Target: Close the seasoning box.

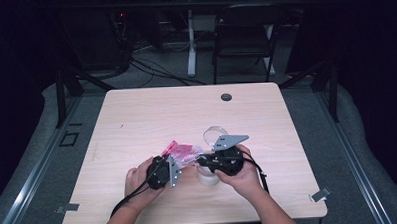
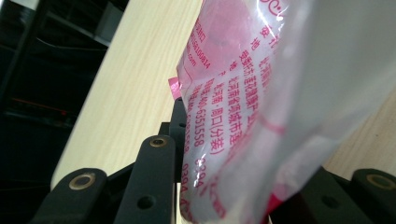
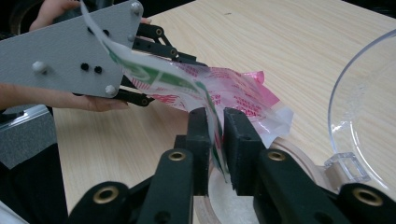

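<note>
Above table (image 1: 136, 119), packet (image 3: 224, 93) between both grippers

Pink Chinese print on the plastic packet (image 2: 243, 116), digits 400-6351558, further digits 0394 below

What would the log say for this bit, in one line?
left gripper: shut on bag | right gripper: jaws around bag edge, small gap | jar: under bag | lid: on table
</note>
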